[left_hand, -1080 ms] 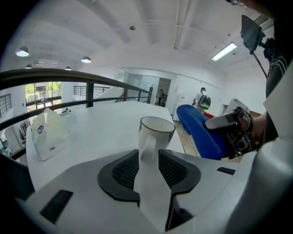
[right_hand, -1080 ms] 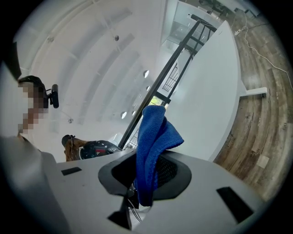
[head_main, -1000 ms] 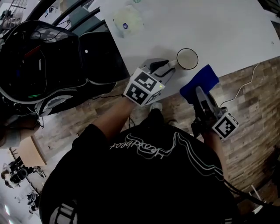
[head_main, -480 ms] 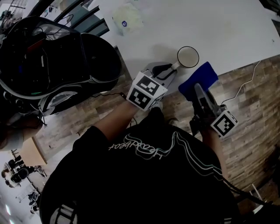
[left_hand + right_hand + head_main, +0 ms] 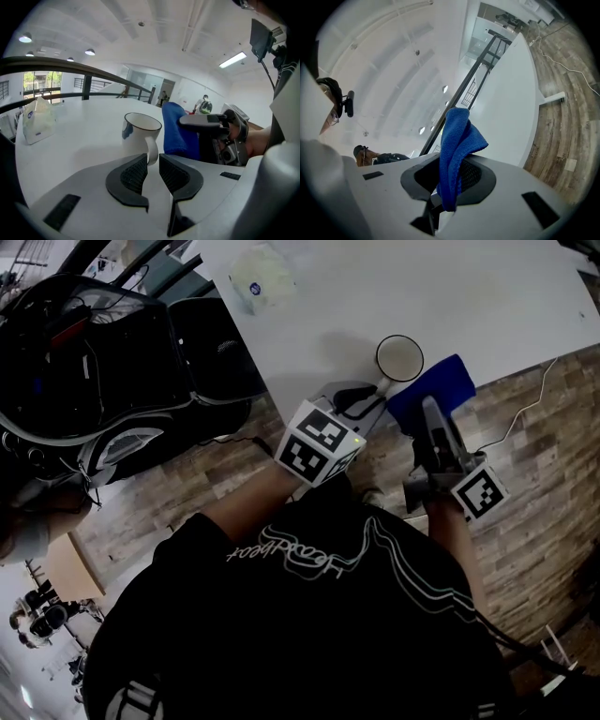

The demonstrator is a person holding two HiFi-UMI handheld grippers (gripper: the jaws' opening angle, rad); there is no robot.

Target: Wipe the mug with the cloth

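Note:
A white mug (image 5: 400, 359) with a dark rim stands near the white table's front edge (image 5: 309, 371). Its handle (image 5: 152, 151) points at my left gripper (image 5: 373, 390). That gripper's jaws are closing, and the handle sits between their tips (image 5: 153, 159) with a thin gap still showing. My right gripper (image 5: 427, 413) is shut on a blue cloth (image 5: 438, 390), held just right of the mug. In the right gripper view the cloth (image 5: 457, 145) hangs folded out of the jaws (image 5: 449, 176). The left gripper view shows the cloth (image 5: 176, 131) beside the mug (image 5: 139, 130).
A pack of tissues (image 5: 255, 277) lies at the table's far left part. A black open bag (image 5: 103, 371) stands on the wood floor to the left of the table. A thin white cable (image 5: 525, 418) runs over the floor at the right.
My left gripper has pushed forward around the mug's handle and its jaws have narrowed. My right gripper has lifted the cloth nearer to the mug.

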